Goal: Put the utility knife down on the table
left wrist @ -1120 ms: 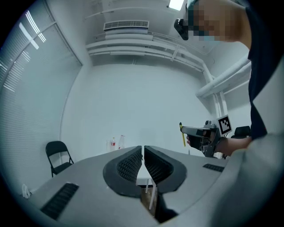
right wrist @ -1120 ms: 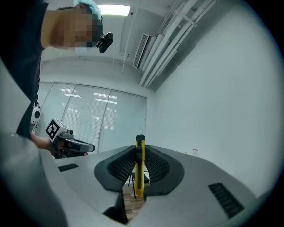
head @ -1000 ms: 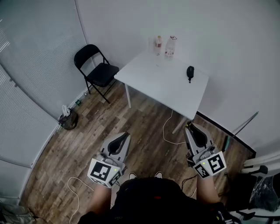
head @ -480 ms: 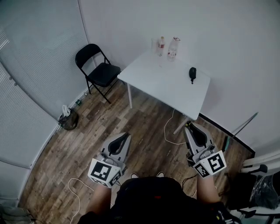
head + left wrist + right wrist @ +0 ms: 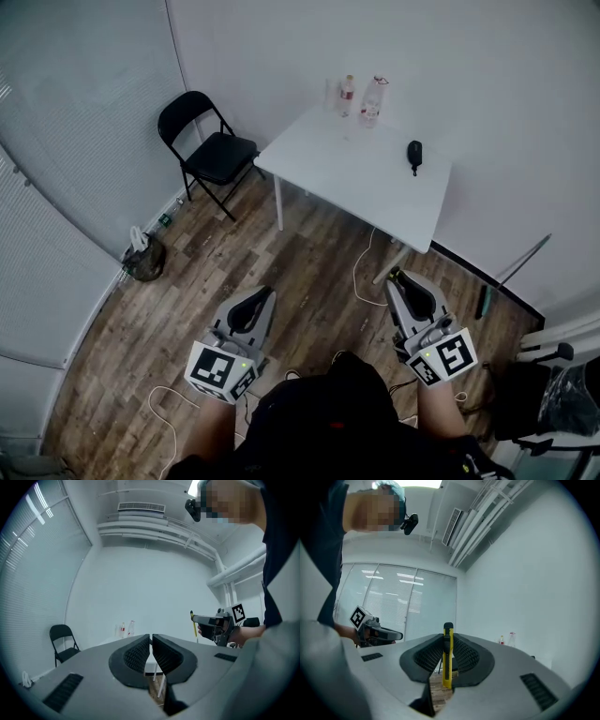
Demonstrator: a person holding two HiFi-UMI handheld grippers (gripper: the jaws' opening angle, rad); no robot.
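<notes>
A yellow utility knife (image 5: 448,654) with a black slider stands upright between the jaws of my right gripper (image 5: 447,651), which is shut on it. In the head view the right gripper (image 5: 401,281) is held low at the right, well short of the white table (image 5: 345,169). The knife (image 5: 193,624) also shows as a yellow strip at that gripper's tip in the left gripper view. My left gripper (image 5: 151,644) is shut with nothing in it; in the head view the left gripper (image 5: 260,298) hangs over the wooden floor.
On the table stand two bottles (image 5: 361,97) at the far edge and a black object (image 5: 414,152) near the right side. A black folding chair (image 5: 211,150) stands left of the table. A white cable (image 5: 361,272) trails on the floor.
The table sits slightly further right and higher in the head view. Both grippers have dropped a little lower in it. The knife stays held.
</notes>
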